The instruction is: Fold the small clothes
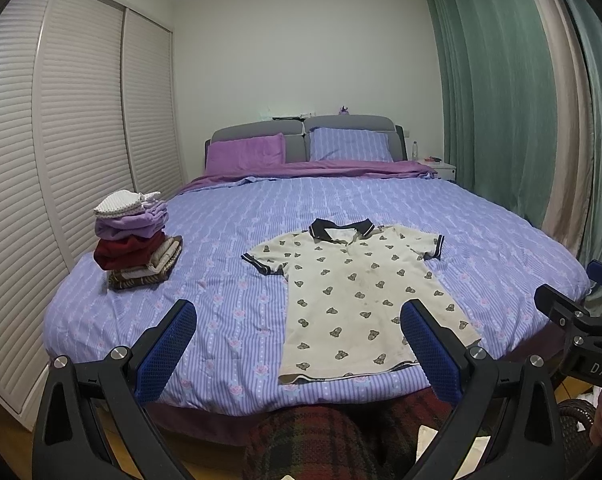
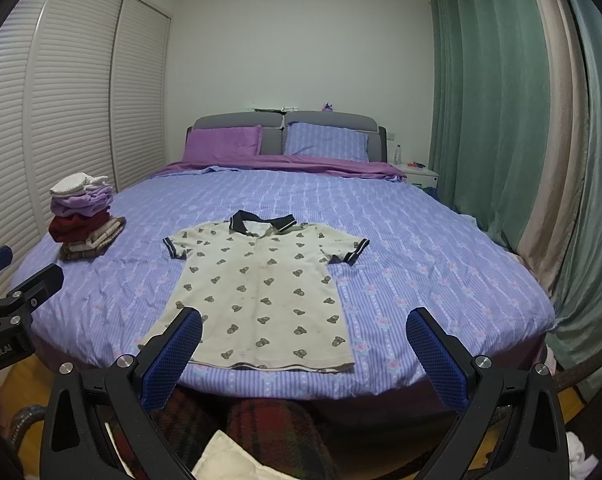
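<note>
While both my left gripper (image 1: 297,344) and right gripper (image 2: 305,348) hang spread wide and empty, the bear polo shirt (image 2: 261,292) lies flat near the bed (image 2: 441,240) edge; a careless pull could slide it off.

Polo shirt (image 1: 357,292): matt knitted cloth, cream, bear-printed, dark ribbed collar. Bed cover (image 1: 261,208): smooth matt woven cloth, lilac stripes. Stack of folded clothes (image 1: 135,240) at left: soft knits, fleece-like. Left hand-held gripper (image 1: 305,352) and right hand-held gripper (image 2: 305,356): matt black plastic arms, blue textured pads, shiny metal bolts. Wardrobe doors (image 1: 81,120): matt slatted. Curtains (image 2: 501,120): cloth, slight sheen.
</note>
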### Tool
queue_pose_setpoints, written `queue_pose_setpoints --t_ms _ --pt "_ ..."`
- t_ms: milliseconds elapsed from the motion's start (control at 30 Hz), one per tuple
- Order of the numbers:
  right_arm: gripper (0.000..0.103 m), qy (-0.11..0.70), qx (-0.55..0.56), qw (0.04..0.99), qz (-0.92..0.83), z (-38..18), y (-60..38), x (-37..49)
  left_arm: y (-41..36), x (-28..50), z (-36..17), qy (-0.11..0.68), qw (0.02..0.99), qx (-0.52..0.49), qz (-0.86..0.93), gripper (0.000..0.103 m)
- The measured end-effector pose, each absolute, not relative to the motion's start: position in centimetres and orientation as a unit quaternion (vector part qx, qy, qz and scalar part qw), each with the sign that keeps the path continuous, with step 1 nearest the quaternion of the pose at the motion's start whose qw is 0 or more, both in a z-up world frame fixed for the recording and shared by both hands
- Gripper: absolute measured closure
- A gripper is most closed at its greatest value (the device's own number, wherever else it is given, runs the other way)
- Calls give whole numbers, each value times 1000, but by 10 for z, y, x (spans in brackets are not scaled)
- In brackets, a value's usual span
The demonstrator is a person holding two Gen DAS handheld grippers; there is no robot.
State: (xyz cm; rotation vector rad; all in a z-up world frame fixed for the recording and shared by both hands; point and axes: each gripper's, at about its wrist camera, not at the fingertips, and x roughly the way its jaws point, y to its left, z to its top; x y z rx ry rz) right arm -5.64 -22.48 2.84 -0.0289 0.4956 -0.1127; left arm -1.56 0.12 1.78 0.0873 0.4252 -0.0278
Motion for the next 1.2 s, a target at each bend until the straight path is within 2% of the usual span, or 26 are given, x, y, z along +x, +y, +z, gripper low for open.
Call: queue_pose_setpoints --t_ms 667,900,1200 --pt "0 256 -18 965 -61 26 -223 -38 6 4 8 226 974 36 -8 0" --pt "0 265 -25 963 -27 18 -206 34 25 61 6 238 971 35 15 0" --pt "0 280 -29 960 13 -5 -174 167 65 185 -4 265 964 12 -9 0"
